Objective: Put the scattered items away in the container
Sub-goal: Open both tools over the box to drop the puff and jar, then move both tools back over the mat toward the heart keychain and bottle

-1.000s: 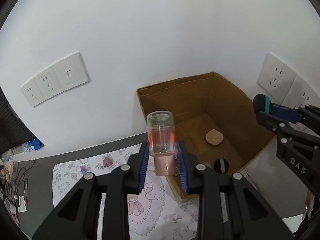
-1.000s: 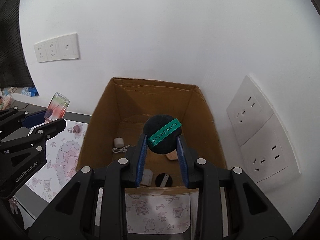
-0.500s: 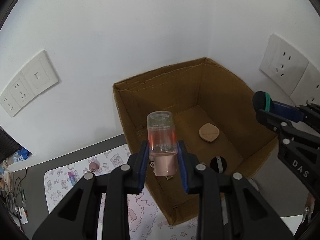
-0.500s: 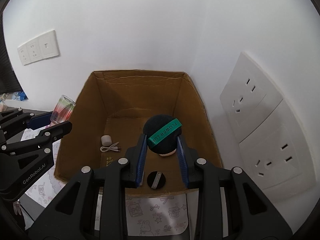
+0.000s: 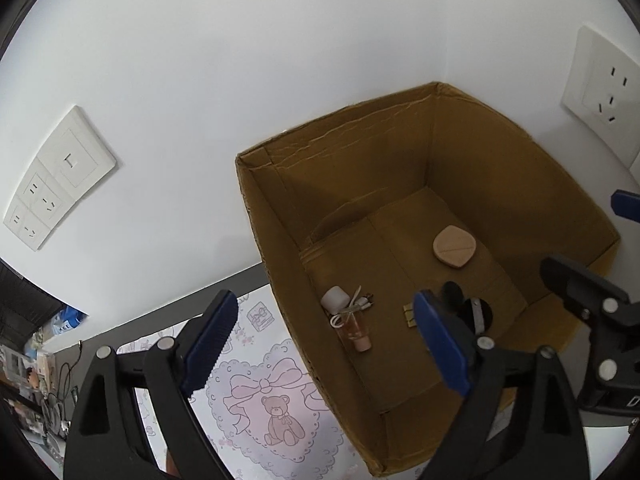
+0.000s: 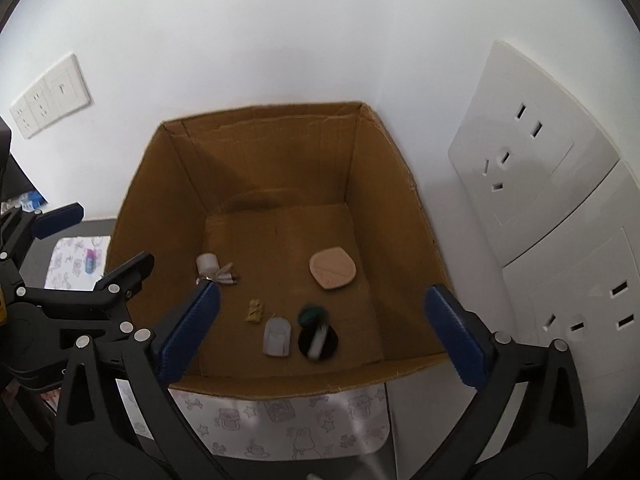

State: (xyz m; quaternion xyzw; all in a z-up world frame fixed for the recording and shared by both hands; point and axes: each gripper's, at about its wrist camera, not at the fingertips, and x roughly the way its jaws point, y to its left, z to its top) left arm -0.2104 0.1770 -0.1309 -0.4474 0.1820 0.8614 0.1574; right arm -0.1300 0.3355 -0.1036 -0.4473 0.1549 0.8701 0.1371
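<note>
Left hand-held gripper (image 5: 326, 346): jaws have just been opening and stand spread above the box's near-left corner, nothing between them.
Right hand-held gripper (image 6: 320, 334): jaws have just been opening, wide apart, nothing between them; its far finger is cut off at the left-wrist frame's right edge.
Cardboard box (image 6: 160, 184): open-topped, mid-frame against the white wall.
Small bottle (image 5: 356, 330): lying on the box floor by the left wall, partly under a white cable (image 5: 352, 306).
Dark puff (image 6: 312, 314): blurred, low centre of the box floor, only its green-black top readable.
Patterned mat (image 5: 272, 412): on the surface, partly hidden by the box.
</note>
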